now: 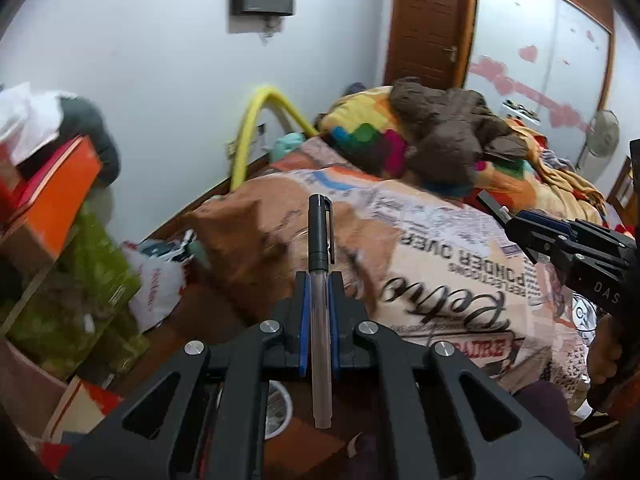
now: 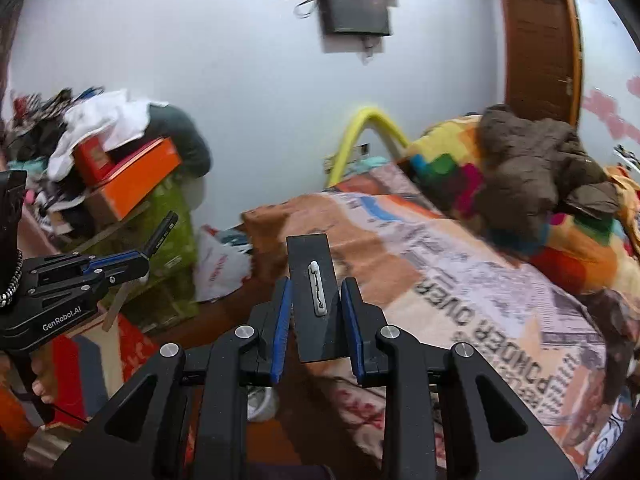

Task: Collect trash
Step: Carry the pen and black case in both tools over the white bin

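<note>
My left gripper (image 1: 319,280) is shut on a pen (image 1: 320,240) with a black cap and a clear barrel; the pen points forward over the bed. It shows from the side in the right wrist view (image 2: 160,236). My right gripper (image 2: 318,292) is shut on a flat black rectangular piece (image 2: 312,296) with a small white clip on its face. That gripper also shows at the right of the left wrist view (image 1: 496,208). Both are held in the air near the foot of the bed (image 1: 440,264).
The bed carries a newspaper-print cover, a colourful blanket (image 1: 360,136) and a brown jacket (image 1: 448,132). At the left stand orange boxes (image 2: 136,180), clothes and a green bag (image 1: 80,280). A white plastic bag (image 2: 218,268) lies on the floor beside the bed. A door (image 1: 428,20) is behind.
</note>
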The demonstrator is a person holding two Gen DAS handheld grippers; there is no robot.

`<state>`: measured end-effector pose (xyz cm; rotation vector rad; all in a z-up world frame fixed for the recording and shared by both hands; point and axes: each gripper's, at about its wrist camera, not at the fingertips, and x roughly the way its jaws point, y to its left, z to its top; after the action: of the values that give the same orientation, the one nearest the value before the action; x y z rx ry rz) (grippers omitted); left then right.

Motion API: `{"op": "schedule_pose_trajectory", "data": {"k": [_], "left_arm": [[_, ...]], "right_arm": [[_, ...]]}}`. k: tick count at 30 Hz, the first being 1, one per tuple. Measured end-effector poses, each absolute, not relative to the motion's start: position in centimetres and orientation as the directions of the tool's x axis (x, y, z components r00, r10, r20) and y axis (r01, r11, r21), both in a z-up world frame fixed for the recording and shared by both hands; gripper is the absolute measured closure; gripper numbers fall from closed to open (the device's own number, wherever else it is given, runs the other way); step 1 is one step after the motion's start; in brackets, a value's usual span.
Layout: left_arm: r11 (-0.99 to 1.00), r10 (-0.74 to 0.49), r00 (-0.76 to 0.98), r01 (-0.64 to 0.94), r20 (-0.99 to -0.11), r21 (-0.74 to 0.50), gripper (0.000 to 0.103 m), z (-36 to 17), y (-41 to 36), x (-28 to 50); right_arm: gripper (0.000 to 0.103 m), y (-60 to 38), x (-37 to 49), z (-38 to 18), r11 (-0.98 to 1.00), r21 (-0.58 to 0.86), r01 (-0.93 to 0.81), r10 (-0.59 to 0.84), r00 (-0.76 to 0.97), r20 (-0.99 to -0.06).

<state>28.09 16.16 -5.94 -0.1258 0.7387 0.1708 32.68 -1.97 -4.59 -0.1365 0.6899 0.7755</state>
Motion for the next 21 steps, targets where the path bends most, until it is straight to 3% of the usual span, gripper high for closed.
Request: {"op": "schedule_pose_trajectory", "data": {"k": [10,21], "left_arm": [[0.944,0.168,0.677,-0.321,-0.717,-0.082,0.096,-10.8,23.6,22.1],[0.909,0.185,0.581,-0.408,-0.793,-0.086,0.096,-21.5,28.3,20.4]], "right_arm": [[0.080,7.8,28.7,-8.5,0.596,0.149,-0.789,0.635,0.350,-0.688],[0.080,14.9,26.6,-16.5,0.518,0.184,-0.835,0.562,0.169,-0.810]]}}
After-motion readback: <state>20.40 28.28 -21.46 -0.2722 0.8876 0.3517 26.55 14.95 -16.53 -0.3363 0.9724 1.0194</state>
